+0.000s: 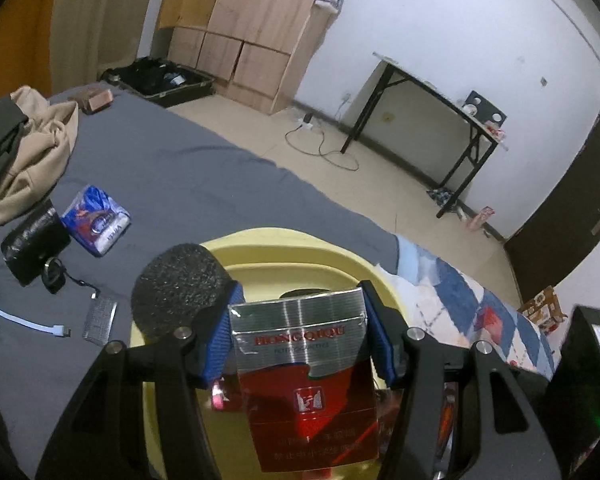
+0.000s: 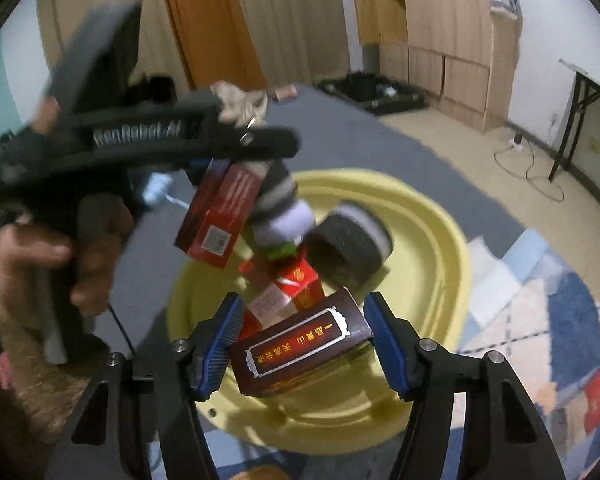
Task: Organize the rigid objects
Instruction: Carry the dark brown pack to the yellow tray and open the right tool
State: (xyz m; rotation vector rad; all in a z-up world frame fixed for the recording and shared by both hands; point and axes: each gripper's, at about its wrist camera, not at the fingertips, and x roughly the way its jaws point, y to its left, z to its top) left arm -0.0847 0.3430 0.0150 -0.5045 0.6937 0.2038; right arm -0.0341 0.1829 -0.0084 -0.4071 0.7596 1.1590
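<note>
Left claw (image 1: 300, 328): you clamp the red-silver pack (image 1: 304, 364), above yellow basin (image 1: 260, 246) near rim.
Right claw (image 2: 302, 340): brown box (image 2: 300, 350) betw. pads, grip uncertain.
Risk: both grippers crowd the basin; you could knock boxes out.

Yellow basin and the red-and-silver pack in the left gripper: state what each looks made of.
Yellow basin: probably moulded plastic, smooth, softly glossy, with a stepped rim. Red-and-silver pack, shut in the left gripper: likely printed card, with a ribbed metallic silver top and glossy red lower half showing reflections.
</note>
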